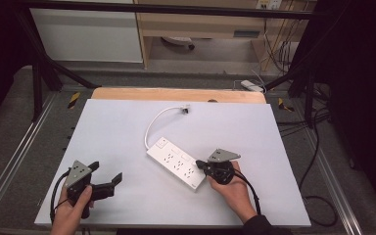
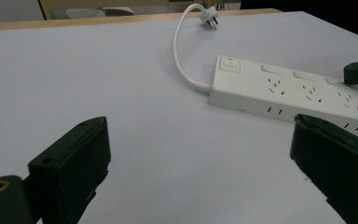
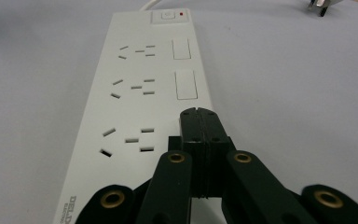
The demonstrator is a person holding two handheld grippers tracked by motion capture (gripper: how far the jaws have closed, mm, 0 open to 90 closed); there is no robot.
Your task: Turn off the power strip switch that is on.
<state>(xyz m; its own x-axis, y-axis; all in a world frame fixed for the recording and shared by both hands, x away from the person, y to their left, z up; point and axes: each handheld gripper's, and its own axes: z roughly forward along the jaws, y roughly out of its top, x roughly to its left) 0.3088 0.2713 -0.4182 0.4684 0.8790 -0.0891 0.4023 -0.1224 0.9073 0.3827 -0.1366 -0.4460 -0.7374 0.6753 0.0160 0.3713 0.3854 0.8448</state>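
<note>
A white power strip [image 1: 174, 161] lies slantwise on the white table [image 1: 254, 127], its cord curling back to a plug [image 1: 184, 108]. My right gripper [image 1: 199, 164] is shut with nothing between its jaws. In the right gripper view its joined tips [image 3: 199, 114] sit over the strip [image 3: 135, 84] where the nearest rocker switch lies, beside the nearest socket; whether they press on it I cannot tell. My left gripper [image 1: 106, 172] stands open at the front left, apart from the strip. In the left gripper view its jaws [image 2: 200, 123] frame bare table, with the strip [image 2: 289, 93] ahead to the right.
A wooden edge [image 1: 176, 94] runs along the table's far side. Black frame bars [image 1: 44, 68] stand at the back corners. Loose cables [image 1: 318, 161] lie on the floor to the right, and a white adapter [image 1: 251, 85] sits behind the table.
</note>
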